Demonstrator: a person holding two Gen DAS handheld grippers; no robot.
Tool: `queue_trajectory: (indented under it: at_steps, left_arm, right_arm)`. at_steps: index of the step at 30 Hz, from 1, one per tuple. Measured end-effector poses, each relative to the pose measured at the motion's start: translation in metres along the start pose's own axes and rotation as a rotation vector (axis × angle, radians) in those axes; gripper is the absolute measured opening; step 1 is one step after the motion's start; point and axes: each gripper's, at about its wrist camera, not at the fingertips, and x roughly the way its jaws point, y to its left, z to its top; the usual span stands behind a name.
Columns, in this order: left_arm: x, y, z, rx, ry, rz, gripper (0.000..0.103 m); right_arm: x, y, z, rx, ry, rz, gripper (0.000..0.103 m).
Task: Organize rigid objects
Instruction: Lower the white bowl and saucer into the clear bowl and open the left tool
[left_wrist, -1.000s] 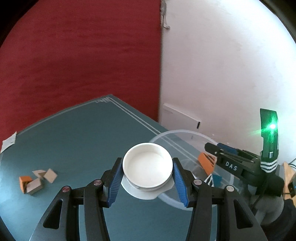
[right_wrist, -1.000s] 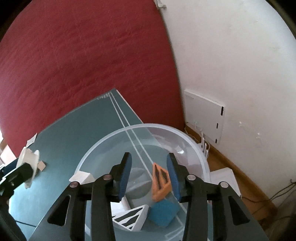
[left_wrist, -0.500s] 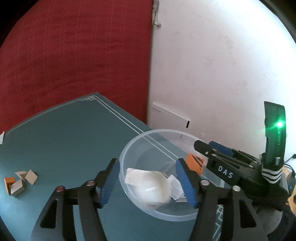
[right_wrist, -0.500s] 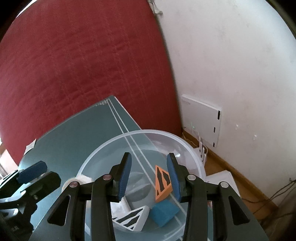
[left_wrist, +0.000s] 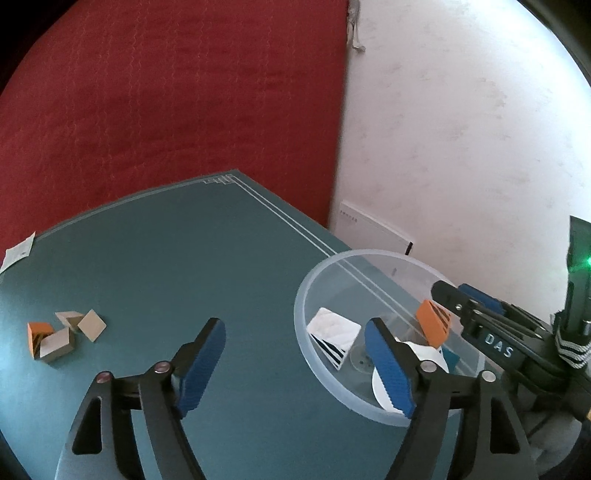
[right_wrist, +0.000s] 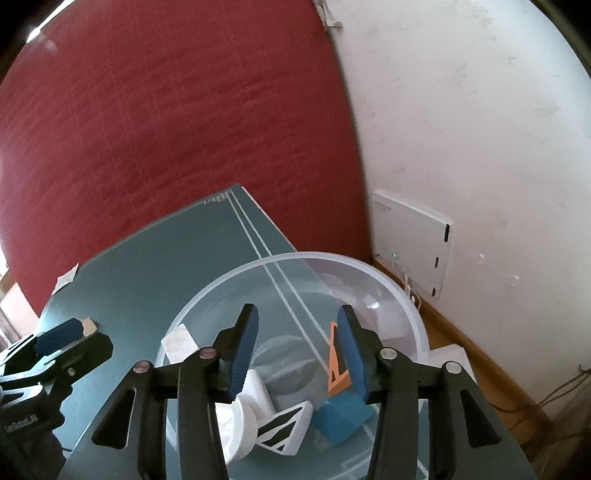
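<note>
A clear plastic bowl (left_wrist: 306, 332) (right_wrist: 413, 314) stands at the green table's right edge. It holds a white round piece (right_wrist: 242, 424) (left_wrist: 380, 387), a white striped wedge (right_wrist: 284, 430) (left_wrist: 334, 334), an orange piece (right_wrist: 338, 373) (left_wrist: 432, 325) and a blue block (right_wrist: 341, 415). My left gripper (left_wrist: 295, 360) is open and empty, its right finger over the bowl's near rim. My right gripper (right_wrist: 297, 349) is open and empty above the bowl. Several small tan and orange blocks (left_wrist: 61, 334) lie on the table at the left.
The green table (left_wrist: 184, 266) ends at a red wall behind and a white wall to the right. A white box (right_wrist: 413, 243) hangs on the white wall near the floor. A paper scrap (left_wrist: 16, 251) lies at the table's far left corner.
My left gripper carried the white round piece over the bowl, opened and dropped it in. It has since drawn back to the left. My right gripper has stayed over the bowl.
</note>
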Motion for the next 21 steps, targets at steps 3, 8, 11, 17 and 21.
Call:
queue_trajectory:
  at_steps: [3,8,11,17,21]
  left_arm:
    - [-0.006,-0.007,-0.002,0.039,0.011,-0.024,0.085]
    - [-0.014,-0.036,-0.019,0.167,0.035,-0.095,0.09]
    - [-0.023,-0.054,-0.033,0.244,0.028,-0.109,0.092]
    - [-0.022,-0.066,-0.044,0.302,0.057,-0.109,0.092]
    - [-0.013,-0.063,-0.042,0.286,0.085,-0.08,0.092]
  right_arm:
    - [0.001,-0.002,0.0,0.009,0.006,-0.006,0.046]
    - [-0.001,-0.005,0.002,0.025,0.006,-0.013,0.046]
    - [-0.003,-0.006,0.001,0.028,0.004,-0.015,0.046]
    - [-0.002,-0.007,0.001,0.034,0.003,-0.02,0.046]
    - [-0.002,-0.008,0.001,0.034,0.003,-0.023,0.046]
